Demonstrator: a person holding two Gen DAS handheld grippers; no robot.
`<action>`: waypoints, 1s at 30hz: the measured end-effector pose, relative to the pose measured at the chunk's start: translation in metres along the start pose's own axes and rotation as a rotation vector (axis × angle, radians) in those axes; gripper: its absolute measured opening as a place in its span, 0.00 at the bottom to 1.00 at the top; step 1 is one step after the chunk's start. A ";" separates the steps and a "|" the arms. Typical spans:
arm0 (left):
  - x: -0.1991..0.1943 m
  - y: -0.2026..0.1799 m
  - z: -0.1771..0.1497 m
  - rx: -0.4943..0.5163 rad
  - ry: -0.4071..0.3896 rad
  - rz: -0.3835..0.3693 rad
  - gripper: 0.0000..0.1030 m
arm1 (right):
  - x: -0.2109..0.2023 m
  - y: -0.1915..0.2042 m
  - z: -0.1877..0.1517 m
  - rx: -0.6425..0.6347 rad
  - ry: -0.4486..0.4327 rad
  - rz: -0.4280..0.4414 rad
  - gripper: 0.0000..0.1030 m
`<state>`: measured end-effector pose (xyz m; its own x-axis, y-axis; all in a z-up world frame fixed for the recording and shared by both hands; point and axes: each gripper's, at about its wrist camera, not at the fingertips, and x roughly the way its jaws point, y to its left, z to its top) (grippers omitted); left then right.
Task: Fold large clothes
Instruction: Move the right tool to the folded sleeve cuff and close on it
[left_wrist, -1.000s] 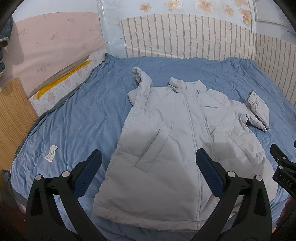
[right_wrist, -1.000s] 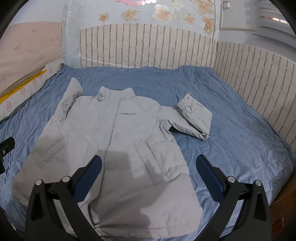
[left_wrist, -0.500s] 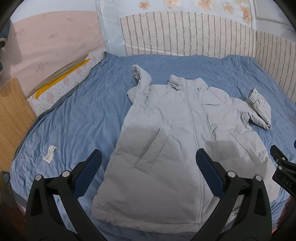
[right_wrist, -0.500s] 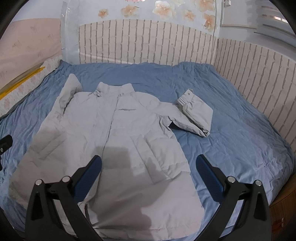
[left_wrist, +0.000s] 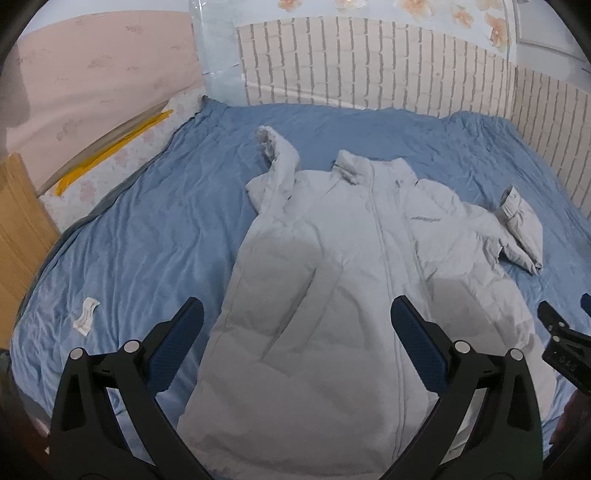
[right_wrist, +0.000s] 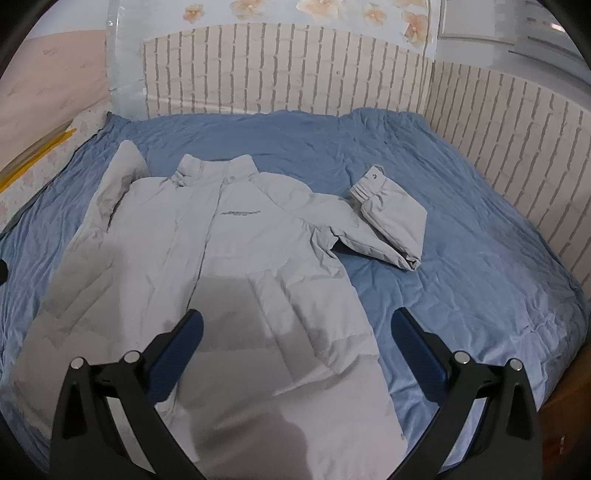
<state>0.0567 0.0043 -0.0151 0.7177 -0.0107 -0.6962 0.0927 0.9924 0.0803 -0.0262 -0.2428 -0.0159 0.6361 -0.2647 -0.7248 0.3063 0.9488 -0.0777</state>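
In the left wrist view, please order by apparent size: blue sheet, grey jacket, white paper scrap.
1. blue sheet
2. grey jacket, nearer the camera yet clearly smaller
3. white paper scrap

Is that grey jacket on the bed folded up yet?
Not yet. The jacket lies spread flat, front up; only its sleeve is bent.

The left gripper (left_wrist: 295, 325) hovers above the jacket's (left_wrist: 332, 314) hem, its 2 fingers spread wide apart. The right gripper (right_wrist: 295, 328), equally splayed, hangs over that jacket's right edge, gripping nothing.
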 end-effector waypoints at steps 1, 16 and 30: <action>0.001 0.000 0.003 0.003 -0.003 0.004 0.97 | 0.001 0.000 0.002 -0.002 0.003 -0.002 0.98; 0.009 0.021 0.084 0.027 -0.090 0.079 0.97 | 0.014 -0.027 0.072 0.027 -0.040 -0.054 0.98; 0.081 0.042 0.175 0.089 -0.087 0.148 0.97 | 0.079 -0.042 0.128 0.031 0.032 -0.030 0.98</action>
<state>0.2396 0.0234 0.0569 0.7847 0.1200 -0.6082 0.0401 0.9692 0.2430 0.1016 -0.3252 0.0178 0.6038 -0.2866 -0.7438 0.3471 0.9345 -0.0783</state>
